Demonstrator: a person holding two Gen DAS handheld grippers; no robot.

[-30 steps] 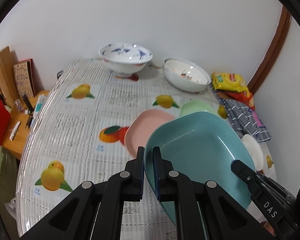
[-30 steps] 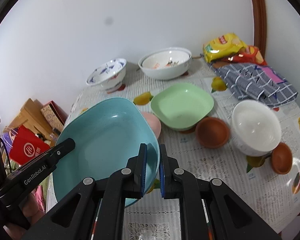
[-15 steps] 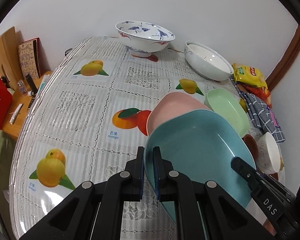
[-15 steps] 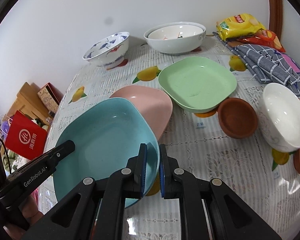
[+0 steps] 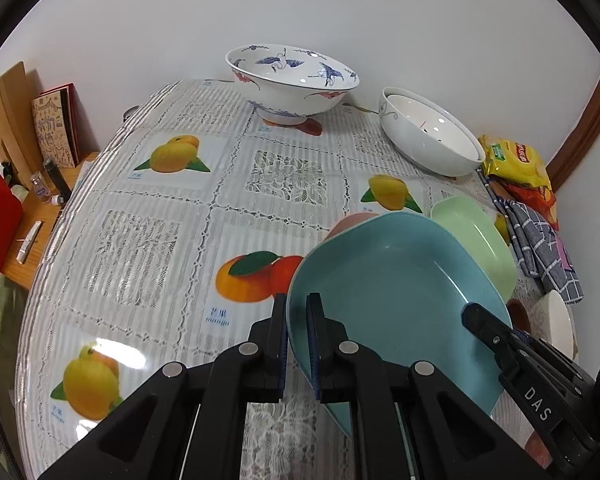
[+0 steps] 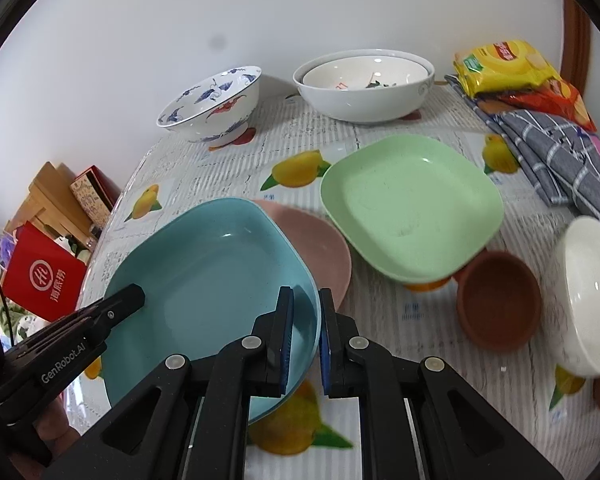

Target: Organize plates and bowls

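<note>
Both grippers pinch the blue plate (image 6: 216, 280) by opposite rims: the left gripper (image 5: 297, 344) has its pads clamped tight on the near-left edge, and the right gripper (image 6: 305, 340) is clamped the same way on the near-right edge. The plate hangs between them, tilted, and overlaps the pink plate (image 6: 320, 248), which lies flat on the table (image 5: 172, 208) and is mostly hidden under it.

The step looks like stacking blue on pink. Taking the pink plate as the mark: the blue plate sits above it and a little to the near-left, so it wants sliding away toward the green plate (image 6: 412, 208), which lies just beyond the pink one on the right and seems to touch it. To do it well, I'd level both hands first so the far rim doesn't dig into the pink plate and shove it. Then lower evenly, corners matched, and let go with both claws together. The brown bowl (image 6: 500, 300), just right of the pink plate, leaves the right gripper little room, so it should back out straight.
</note>
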